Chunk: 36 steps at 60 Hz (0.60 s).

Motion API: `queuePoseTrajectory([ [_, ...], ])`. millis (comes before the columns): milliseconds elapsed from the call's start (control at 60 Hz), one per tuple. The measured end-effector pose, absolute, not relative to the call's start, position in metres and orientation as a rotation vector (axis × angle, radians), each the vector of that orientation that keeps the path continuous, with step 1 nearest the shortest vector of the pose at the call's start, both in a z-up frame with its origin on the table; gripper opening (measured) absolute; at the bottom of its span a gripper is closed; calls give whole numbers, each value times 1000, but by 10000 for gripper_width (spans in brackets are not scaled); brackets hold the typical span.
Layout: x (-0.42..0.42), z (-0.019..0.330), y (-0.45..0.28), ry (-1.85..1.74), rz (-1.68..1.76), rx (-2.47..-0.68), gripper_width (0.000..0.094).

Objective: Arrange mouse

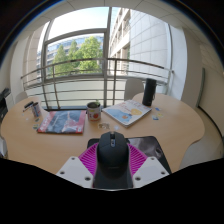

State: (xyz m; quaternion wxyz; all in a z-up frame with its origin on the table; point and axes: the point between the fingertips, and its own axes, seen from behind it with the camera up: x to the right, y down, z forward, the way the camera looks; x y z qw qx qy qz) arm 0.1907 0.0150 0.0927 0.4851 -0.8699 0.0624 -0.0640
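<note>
A: Between the pink pads (92, 158), what sat there?
B: A black mouse (111, 155), the jaws of the gripper (111, 165) closed against its sides, above the near edge of the wooden surface (60, 145).
A: And beyond it?
B: A dark mouse mat (152, 150) just right of the jaws, then a colourful book (61, 121), a mug (94, 110), an open magazine (126, 112), and a black cylinder (149, 92) by the railing (80, 70)

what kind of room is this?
Likely an office or meeting room: a large wooden table by tall windows facing another building, magazines and a mug on it. The tongs grip a black mouse.
</note>
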Motion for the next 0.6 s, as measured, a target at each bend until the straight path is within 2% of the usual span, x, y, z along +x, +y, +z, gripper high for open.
queuePoseTrajectory([
  [83,222,50,9,149,-153,-2196,381],
  [100,225,32,18,152,-154,-2203,382],
  [167,241,9,8,167,-144,-2240,389],
  [250,247,-13,5,179,-118,-2283,467],
  [350,246,-9,5,198,-80,-2278,590],
  [433,246,4,-1,187,-103,-2267,858],
  [467,245,14,-6,183,-109,-2268,817],
  [550,241,37,-25,179,-131,-2251,856],
  [600,236,55,-40,182,-140,-2243,845],
])
